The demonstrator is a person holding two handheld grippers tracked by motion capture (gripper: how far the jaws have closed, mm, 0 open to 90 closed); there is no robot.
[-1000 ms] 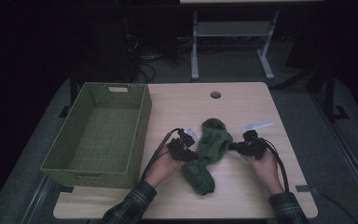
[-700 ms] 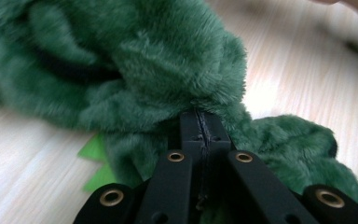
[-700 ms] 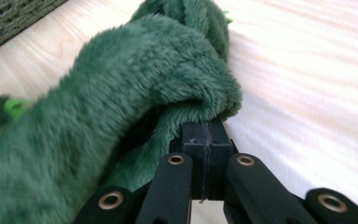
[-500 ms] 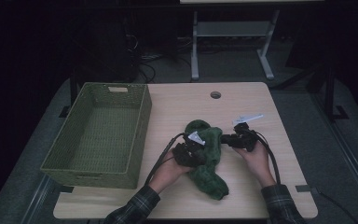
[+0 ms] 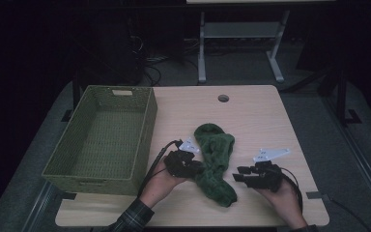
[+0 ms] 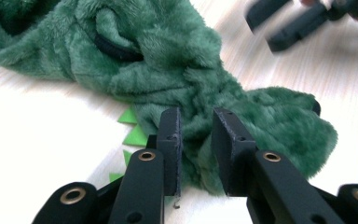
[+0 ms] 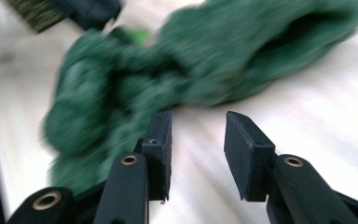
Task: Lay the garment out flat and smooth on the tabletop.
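A fuzzy dark green plush toy (image 5: 215, 154) lies stretched out on the wooden table (image 5: 261, 116). My left gripper (image 5: 197, 169) is at its left side. In the left gripper view its jaws (image 6: 196, 116) have just been opening; plush (image 6: 168, 70) sits loosely in the gap, and light green felt spikes (image 6: 133, 135) show beside it. My right gripper (image 5: 237, 175) is on the right, clear of the toy. Its jaws (image 7: 198, 119) have also just been opening, with bare table between them and the blurred plush (image 7: 242, 51) ahead.
A green woven basket (image 5: 145, 140) stands on the table's left side, holding nothing I can see. A round cable hole (image 5: 223, 98) lies near the far edge. Beyond the table is a metal stand (image 5: 202, 53) on the dark floor.
Both grippers came together over the plush, then parted. The right one has moved off to the right and let go. The plush now lies longer and flatter on the table.
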